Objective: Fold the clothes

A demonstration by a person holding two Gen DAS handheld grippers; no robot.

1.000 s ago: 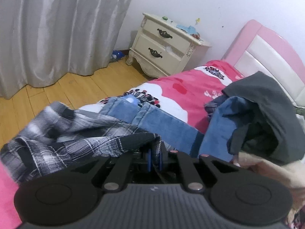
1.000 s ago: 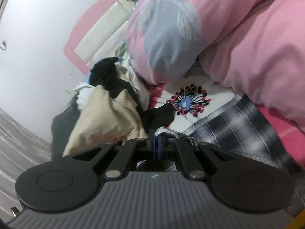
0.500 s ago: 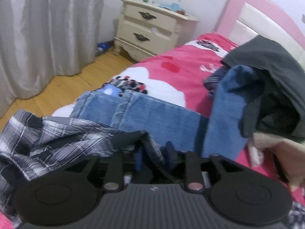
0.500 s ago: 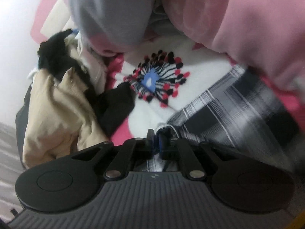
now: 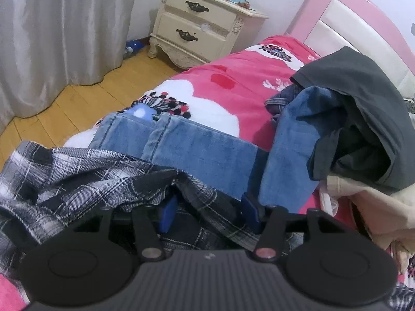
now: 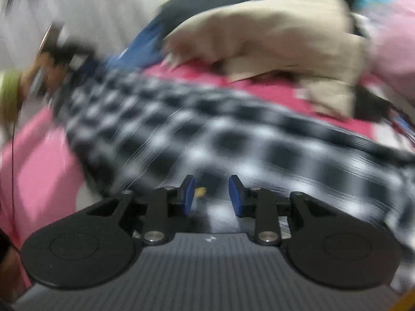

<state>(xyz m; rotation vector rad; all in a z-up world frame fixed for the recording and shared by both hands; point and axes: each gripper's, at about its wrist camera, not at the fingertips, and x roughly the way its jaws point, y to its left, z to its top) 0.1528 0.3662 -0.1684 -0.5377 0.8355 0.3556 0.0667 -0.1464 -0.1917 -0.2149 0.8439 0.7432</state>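
Here the left gripper has its blue-padded fingers spread and still parting. A fold of the plaid shirt lies slack between them, draped over the left pad, and neither pad presses on it. The shirt, black, grey and white check, is bunched on the pink bedspread at the near left of that view.

Just beyond it a pair of light blue jeans lies flat across the bed. To the right is a heap: a darker denim piece, a dark grey garment over it, and a beige garment below. Farther off are a cream nightstand, the wooden floor, a grey curtain and the pink headboard.

The right wrist view is heavily motion-blurred. The right gripper also has its fingers apart and opening. Plaid cloth fills the view beyond them; whether any lies between the pads I cannot tell. Behind it, the beige garment.
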